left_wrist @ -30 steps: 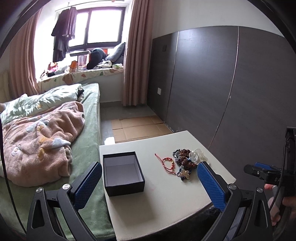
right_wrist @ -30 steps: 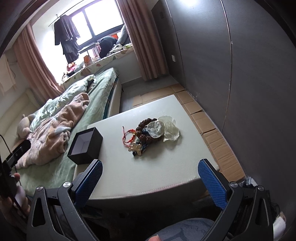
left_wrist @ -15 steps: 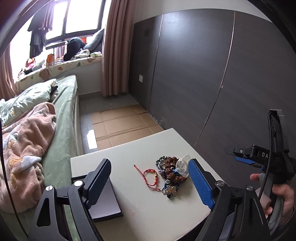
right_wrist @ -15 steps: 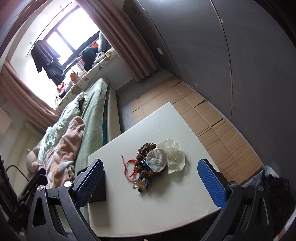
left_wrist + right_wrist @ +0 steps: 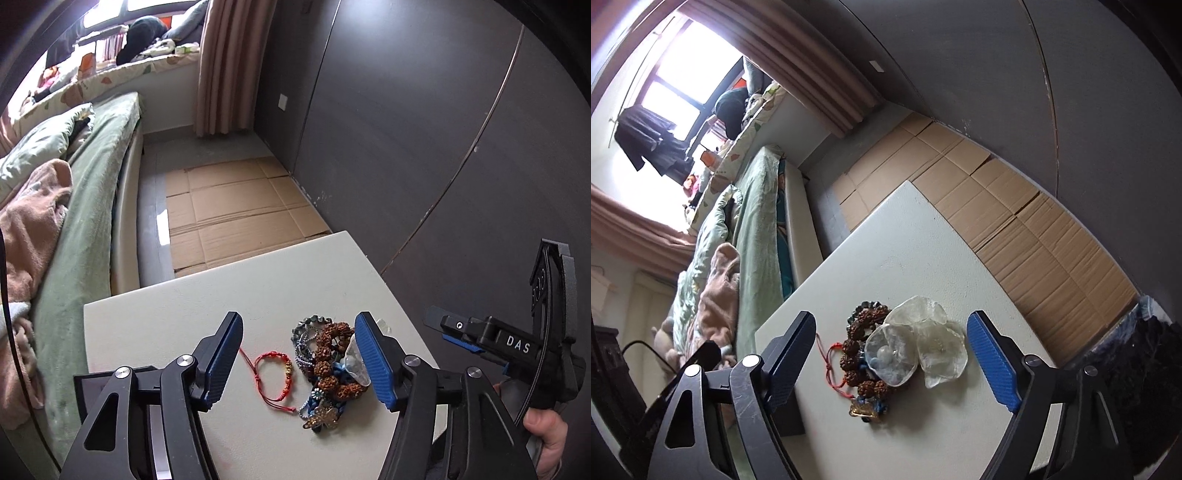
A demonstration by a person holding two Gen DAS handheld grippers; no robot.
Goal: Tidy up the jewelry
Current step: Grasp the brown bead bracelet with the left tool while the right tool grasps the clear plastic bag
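Note:
A heap of jewelry lies on the white table (image 5: 207, 295): a red cord bracelet (image 5: 275, 378), brown bead bracelets (image 5: 328, 363), a gold butterfly clip (image 5: 321, 419) and clear plastic bags (image 5: 923, 345). My left gripper (image 5: 299, 363) is open and empty, hovering over the heap with the red bracelet and beads between its fingers. My right gripper (image 5: 892, 362) is open and empty, framing the heap (image 5: 866, 354) from the near side. The black box (image 5: 110, 384) is mostly hidden behind the left finger.
A bed with green sheets (image 5: 85, 206) and a pink blanket (image 5: 29, 225) borders the table's left side. Flattened cardboard (image 5: 229, 206) covers the floor beyond the table. A dark panelled wall (image 5: 406, 129) runs along the right.
Both grippers have moved in closer over the jewelry heap. The left one swung right, so the black box slid behind its left finger. The right view has tilted.

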